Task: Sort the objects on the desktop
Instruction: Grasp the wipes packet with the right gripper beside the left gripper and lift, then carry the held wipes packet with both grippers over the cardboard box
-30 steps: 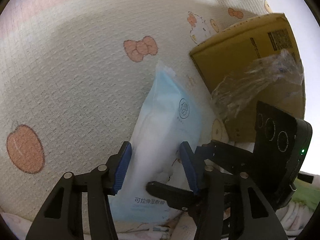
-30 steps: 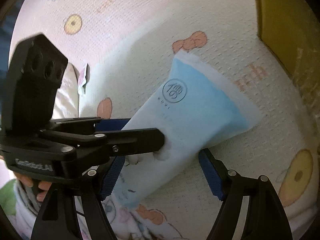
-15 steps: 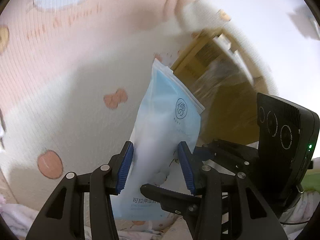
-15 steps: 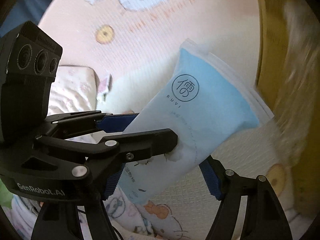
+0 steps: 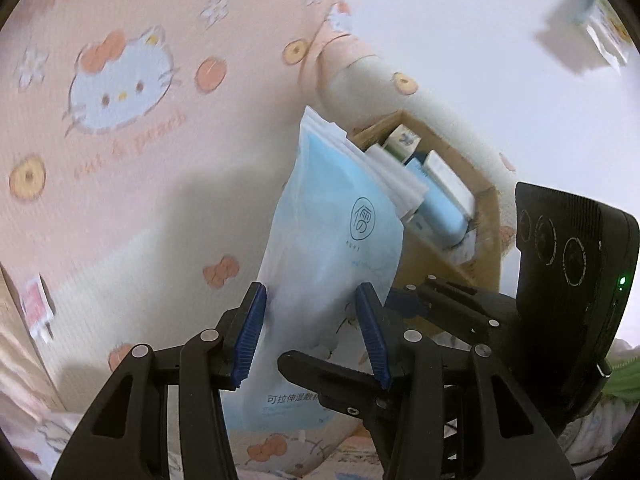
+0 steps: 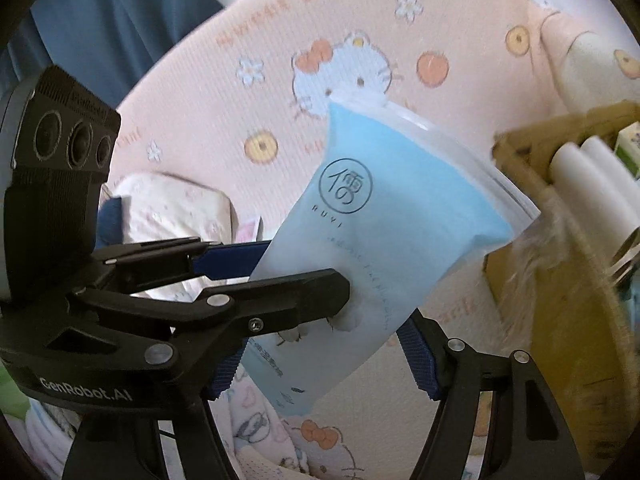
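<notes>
A light blue flat packet (image 5: 336,216) (image 6: 384,200) with a round logo hangs in the air above the printed cloth. My left gripper (image 5: 310,294) is shut on its lower part, a blue pad against each side. My right gripper (image 6: 324,344) holds the same lower end from the other side; its jaws are closing, with the packet between the pads and touching them. In the left wrist view one right finger (image 5: 320,372) crosses in front of the packet. Just right of the packet stands an open cardboard box (image 5: 486,200) (image 6: 560,320).
The box holds white rolls (image 6: 592,168), a light blue tube (image 5: 440,208) and small cartons. A pink cartoon-cat cloth (image 5: 120,140) covers the surface below. A folded patterned cloth (image 6: 172,208) lies at the left, blue fabric (image 6: 100,20) behind it, and a white wall (image 5: 480,40) beyond.
Both grippers have risen with the packet, lifting it off the cloth. The views now look down from higher up, and the box's open top and contents have come into sight.
</notes>
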Demonstrator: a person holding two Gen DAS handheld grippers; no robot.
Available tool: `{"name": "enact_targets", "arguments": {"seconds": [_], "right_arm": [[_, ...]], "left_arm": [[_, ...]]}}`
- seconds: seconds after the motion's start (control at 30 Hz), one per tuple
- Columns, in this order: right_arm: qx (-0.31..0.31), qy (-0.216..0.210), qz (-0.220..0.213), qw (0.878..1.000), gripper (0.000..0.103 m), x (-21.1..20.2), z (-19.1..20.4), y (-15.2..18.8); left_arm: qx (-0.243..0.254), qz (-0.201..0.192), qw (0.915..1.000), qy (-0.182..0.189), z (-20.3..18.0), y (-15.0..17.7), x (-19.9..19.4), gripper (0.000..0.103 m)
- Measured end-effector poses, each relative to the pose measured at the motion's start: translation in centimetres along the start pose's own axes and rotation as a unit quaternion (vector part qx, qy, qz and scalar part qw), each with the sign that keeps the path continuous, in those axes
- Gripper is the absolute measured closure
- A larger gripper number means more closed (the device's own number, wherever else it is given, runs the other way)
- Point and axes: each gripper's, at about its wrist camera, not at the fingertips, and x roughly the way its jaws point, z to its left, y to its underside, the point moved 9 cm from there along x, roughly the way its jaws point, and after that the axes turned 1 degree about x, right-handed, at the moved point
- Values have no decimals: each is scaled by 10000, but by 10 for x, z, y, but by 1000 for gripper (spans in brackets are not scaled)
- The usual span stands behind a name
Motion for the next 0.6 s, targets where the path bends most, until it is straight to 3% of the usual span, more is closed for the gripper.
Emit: {"name": "enact_targets", "arguments": {"seconds": [0.37,0.6], "right_arm": [[148,413,-817,9957,34,-99,-56,-41],[440,812,-1068,9900,34,-130,-101,-48]], "left_arm": [[767,-331,9958,366,-89,-67,8,53],[1190,-166,9905,665,-142,-87,40,53]]}}
